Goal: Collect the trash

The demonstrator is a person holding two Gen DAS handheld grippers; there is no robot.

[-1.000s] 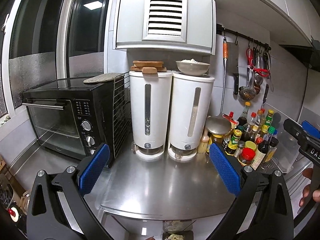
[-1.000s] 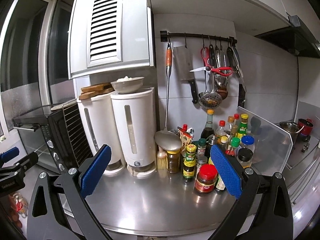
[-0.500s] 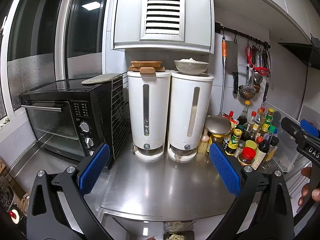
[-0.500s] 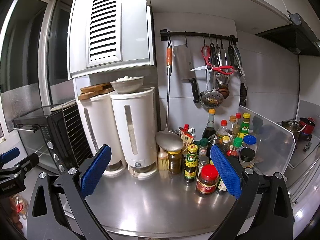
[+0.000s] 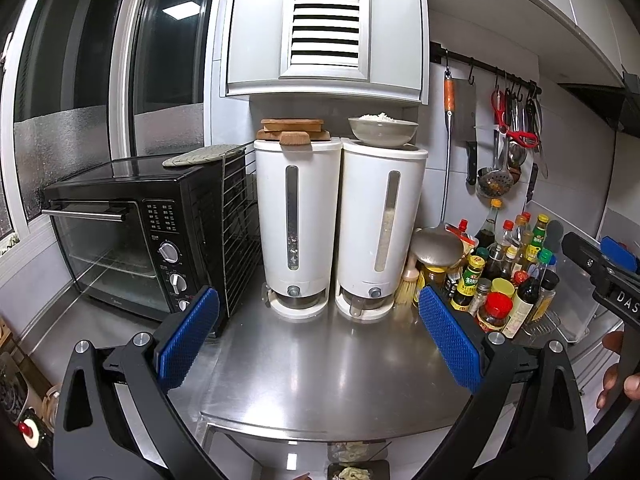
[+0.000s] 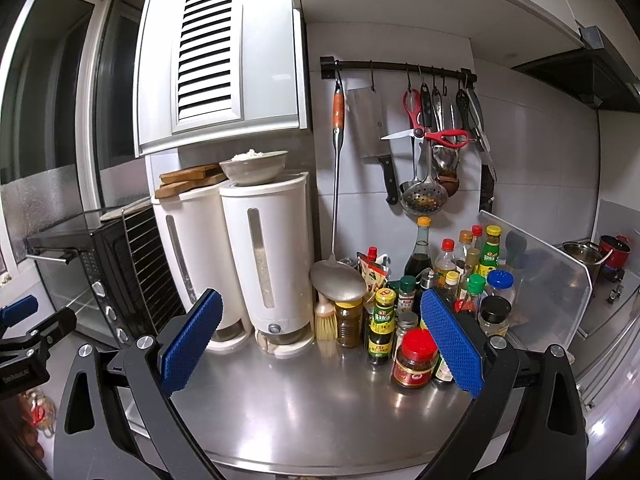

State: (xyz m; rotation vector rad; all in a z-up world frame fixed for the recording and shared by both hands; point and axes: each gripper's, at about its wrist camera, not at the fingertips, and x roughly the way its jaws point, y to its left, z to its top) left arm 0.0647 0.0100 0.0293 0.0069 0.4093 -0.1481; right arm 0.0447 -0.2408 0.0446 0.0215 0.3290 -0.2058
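Steel counter point(image 5: 320, 364), louvred white cabinet point(image 5: 324, 24), dark window point(image 5: 80, 60), tiled wall point(image 6: 532, 168)

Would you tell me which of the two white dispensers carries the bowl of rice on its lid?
The right-hand dispenser, nearest the bottles, carries the bowl; the left dispenser, beside the oven, carries wooden boards.

Left claw point(image 5: 318, 338) and right claw point(image 6: 320, 340) both gape wide, empty.
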